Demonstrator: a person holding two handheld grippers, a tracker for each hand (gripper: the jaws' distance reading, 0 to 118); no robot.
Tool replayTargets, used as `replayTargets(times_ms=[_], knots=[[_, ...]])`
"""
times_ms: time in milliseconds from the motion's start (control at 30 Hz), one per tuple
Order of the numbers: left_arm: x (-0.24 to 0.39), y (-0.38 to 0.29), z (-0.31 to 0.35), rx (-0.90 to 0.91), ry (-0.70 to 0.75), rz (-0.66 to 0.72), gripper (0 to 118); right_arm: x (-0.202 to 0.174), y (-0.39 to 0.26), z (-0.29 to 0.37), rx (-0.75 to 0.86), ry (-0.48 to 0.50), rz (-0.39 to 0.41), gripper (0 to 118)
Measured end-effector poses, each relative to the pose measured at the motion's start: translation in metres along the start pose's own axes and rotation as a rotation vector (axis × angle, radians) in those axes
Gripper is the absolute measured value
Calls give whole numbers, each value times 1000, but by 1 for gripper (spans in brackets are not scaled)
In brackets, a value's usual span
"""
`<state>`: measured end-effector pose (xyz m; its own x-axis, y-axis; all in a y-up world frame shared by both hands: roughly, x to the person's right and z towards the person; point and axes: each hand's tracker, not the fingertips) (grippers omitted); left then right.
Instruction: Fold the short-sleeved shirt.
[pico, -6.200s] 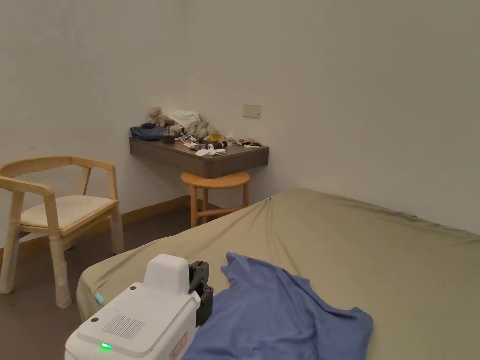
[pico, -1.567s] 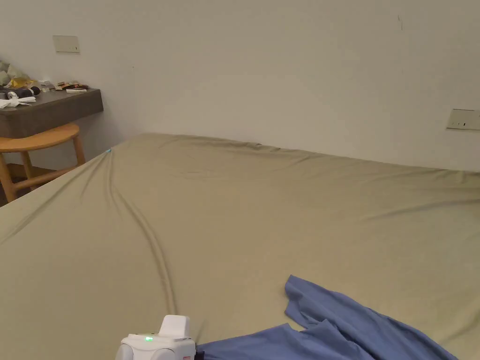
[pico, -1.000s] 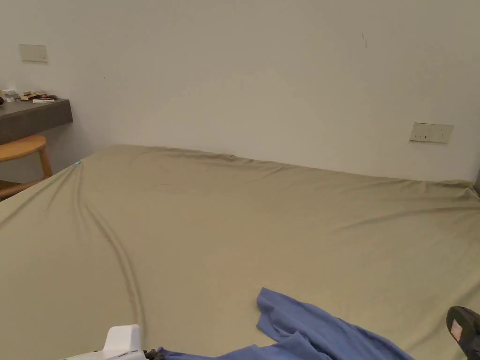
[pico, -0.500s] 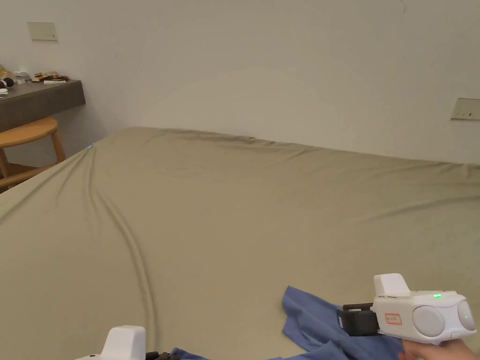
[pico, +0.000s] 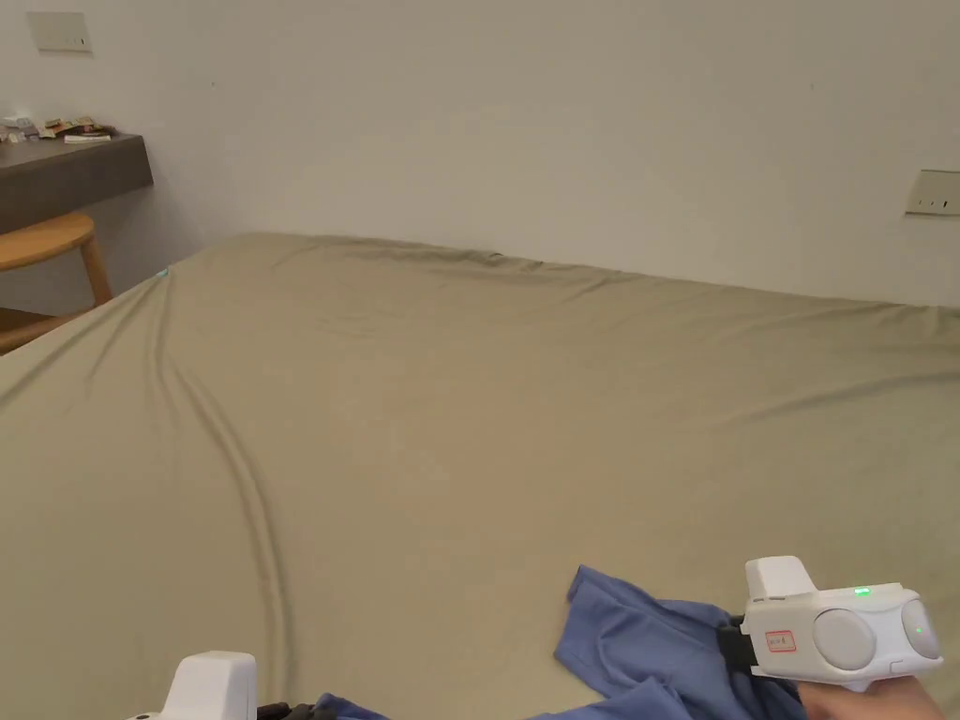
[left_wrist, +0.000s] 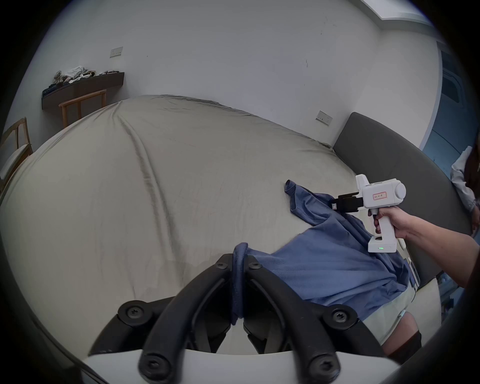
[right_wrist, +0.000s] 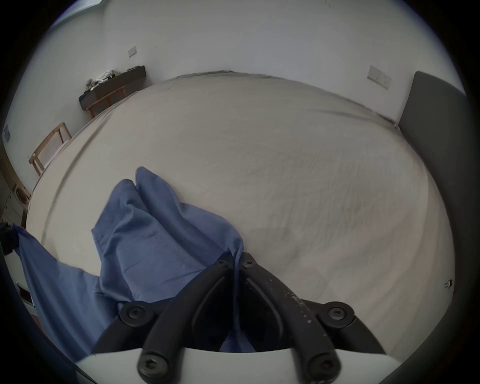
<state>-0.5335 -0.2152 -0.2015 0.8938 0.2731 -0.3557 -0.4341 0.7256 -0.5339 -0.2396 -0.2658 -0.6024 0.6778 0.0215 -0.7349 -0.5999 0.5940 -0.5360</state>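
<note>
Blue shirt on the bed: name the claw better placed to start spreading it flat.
Right, probably. The right claw grips the blue shirt by the bunched sleeve end, with bare bed beyond it to draw the cloth across. The left claw pins a rolled edge, a good anchor.

A wide bed (pico: 469, 403) under a creased olive sheet (left_wrist: 130, 194) carries the blue shirt (left_wrist: 324, 262), seemingly partly lifted off it.

Blue shirt (left_wrist: 324, 272), olive-beige (greyer in claw views) bedsheet (pico: 469, 422), seemingly plain, black claw (left_wrist: 237, 265)
</note>
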Motion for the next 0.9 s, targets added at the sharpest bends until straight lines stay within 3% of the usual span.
replayTargets(times_ms=[100,167,267,367,567,900], knots=[[4,2,7,9,1,-2,6,3,1,16,55,18,-37,5],[5,7,16,34,-4,29,6,12,3,38,110,22,-121,5],[14,15,36,107,-9,54,6,18,5,92,225,35,-139,5],[29,30,64,208,-1,63,6,27,3,165,342,42,-140,5],[66,74,152,415,-7,36,6,49,-31,341,638,41,-262,5],[117,112,338,780,-33,-69,6,30,-104,593,1075,11,-268,5]])
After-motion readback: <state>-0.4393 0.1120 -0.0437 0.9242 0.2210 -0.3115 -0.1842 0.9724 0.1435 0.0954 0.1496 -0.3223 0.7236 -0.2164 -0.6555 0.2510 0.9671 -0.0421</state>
